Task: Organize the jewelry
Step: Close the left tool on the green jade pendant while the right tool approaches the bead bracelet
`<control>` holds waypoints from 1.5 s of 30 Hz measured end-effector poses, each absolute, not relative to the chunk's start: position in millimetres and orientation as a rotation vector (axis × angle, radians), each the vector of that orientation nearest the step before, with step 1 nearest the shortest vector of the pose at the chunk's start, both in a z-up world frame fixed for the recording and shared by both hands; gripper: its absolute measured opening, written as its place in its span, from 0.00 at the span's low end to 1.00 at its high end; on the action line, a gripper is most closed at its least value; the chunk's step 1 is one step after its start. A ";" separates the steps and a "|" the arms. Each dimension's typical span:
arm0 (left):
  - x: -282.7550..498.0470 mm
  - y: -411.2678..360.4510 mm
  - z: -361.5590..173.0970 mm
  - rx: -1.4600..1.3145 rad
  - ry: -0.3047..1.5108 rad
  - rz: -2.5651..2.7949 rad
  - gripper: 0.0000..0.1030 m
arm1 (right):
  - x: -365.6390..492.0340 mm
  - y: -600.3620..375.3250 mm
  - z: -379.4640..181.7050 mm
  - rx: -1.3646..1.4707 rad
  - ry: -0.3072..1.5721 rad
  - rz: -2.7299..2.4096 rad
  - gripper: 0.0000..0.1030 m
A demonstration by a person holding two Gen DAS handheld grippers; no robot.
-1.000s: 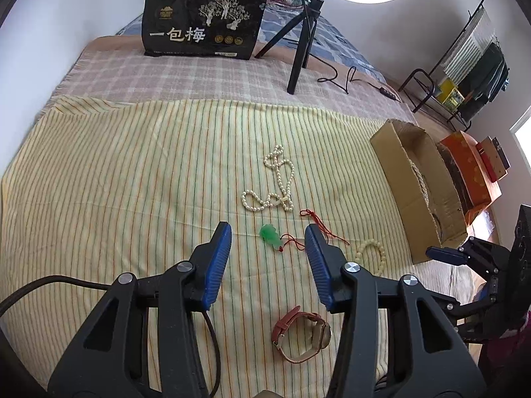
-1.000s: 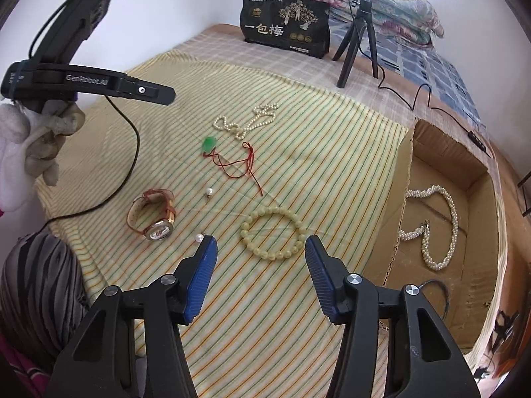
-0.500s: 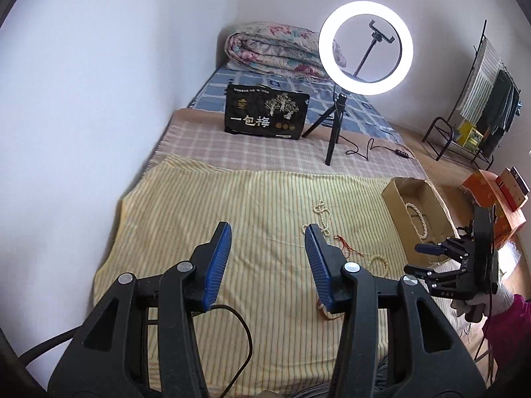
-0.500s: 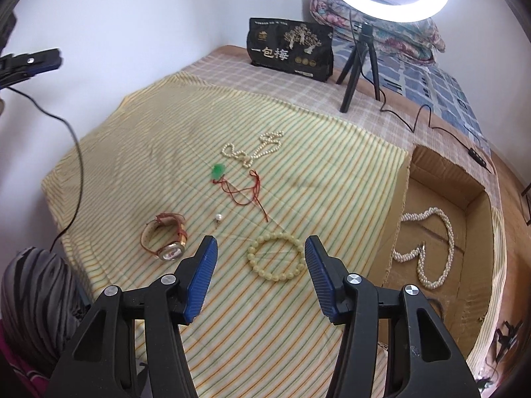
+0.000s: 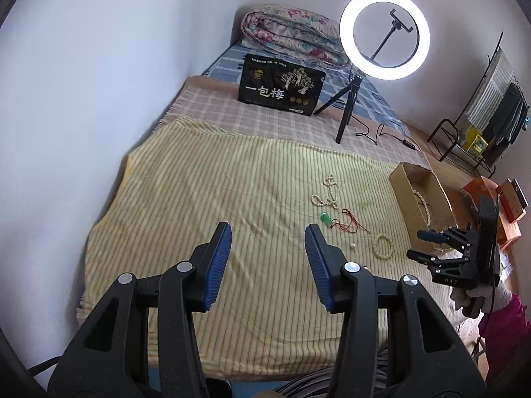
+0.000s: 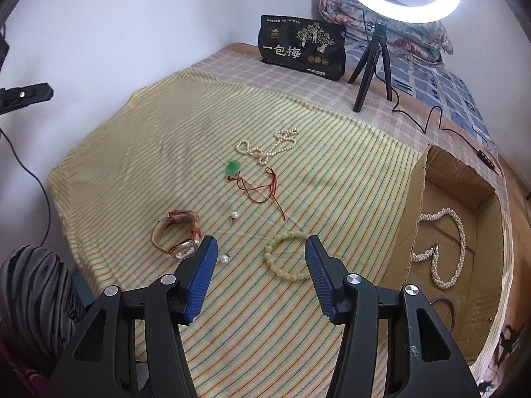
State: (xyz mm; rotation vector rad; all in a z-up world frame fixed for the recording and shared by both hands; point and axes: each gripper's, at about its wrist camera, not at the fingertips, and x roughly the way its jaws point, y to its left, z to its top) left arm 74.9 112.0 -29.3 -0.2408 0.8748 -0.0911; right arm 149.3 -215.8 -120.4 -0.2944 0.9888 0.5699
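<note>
Left gripper [image 5: 268,258]: fingers apart, holding nothing, above the striped cloth [image 5: 205,185]. Right gripper [image 6: 259,273]: fingers apart, holding nothing, hanging over the bead bracelet [image 6: 286,256] at frame centre. Watch [image 6: 177,238] lower left of centre, loose pearl [image 6: 225,258] just beside it. Green pendant [image 6: 233,166] on red cord and pearl string [image 6: 265,147] mid-frame. Cardboard box [image 6: 415,199] at right holds a pearl necklace [image 6: 446,248].

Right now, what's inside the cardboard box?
The box holds one white pearl necklace lying on its floor. A dark cord shows near the front; the near wall hides the rest.
</note>
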 end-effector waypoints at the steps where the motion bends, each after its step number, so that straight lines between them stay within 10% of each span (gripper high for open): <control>1: 84.3 105.4 -36.0 -0.242 0.884 -0.112 0.46 | 148.7 -217.0 -123.3 -0.302 0.995 0.564 0.52; 20: 211.6 -5.1 -169.9 -0.228 1.169 -0.309 0.46 | 167.5 -215.8 -175.4 -0.317 1.158 0.572 0.36; 45: 232.8 -29.4 -199.9 -0.160 1.188 -0.263 0.46 | 176.5 -200.1 -197.8 -0.400 1.185 0.552 0.35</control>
